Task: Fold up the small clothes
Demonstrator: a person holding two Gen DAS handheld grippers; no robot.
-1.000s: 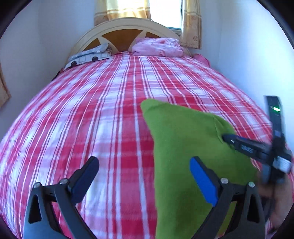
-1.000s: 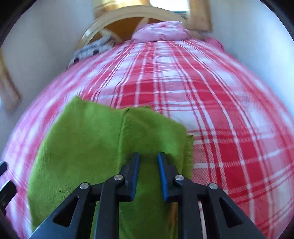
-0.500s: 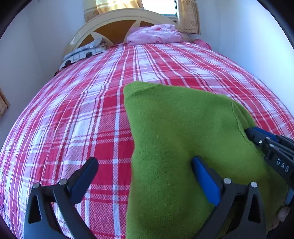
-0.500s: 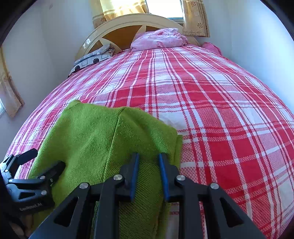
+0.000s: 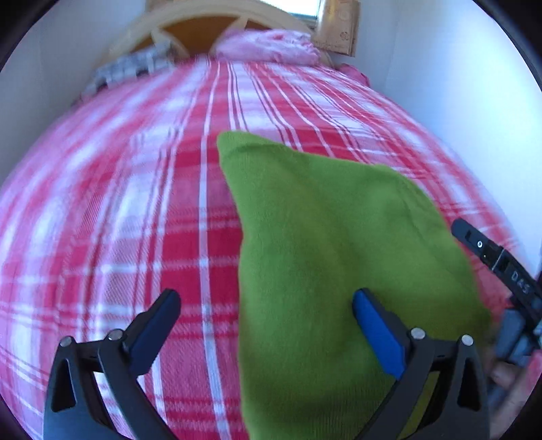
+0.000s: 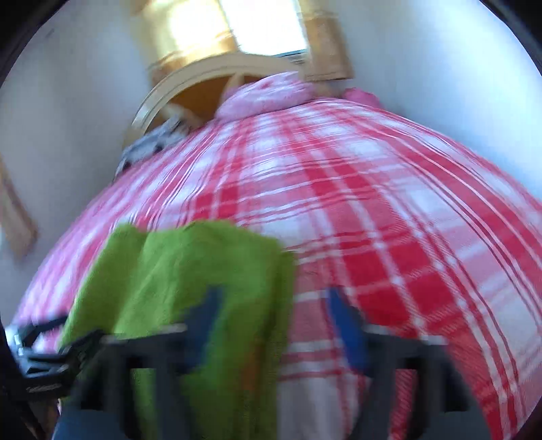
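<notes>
Hovering my left gripper (image 5: 264, 321), jaws spread wide, its right finger over the green garment (image 5: 338, 254) lying on the red plaid bedspread (image 5: 135, 203). My right gripper (image 6: 274, 325) is blurred, fingers apart, at the cloth's right edge. Pink bedding (image 5: 267, 45) and headboard (image 5: 189, 23) lie well beyond.
</notes>
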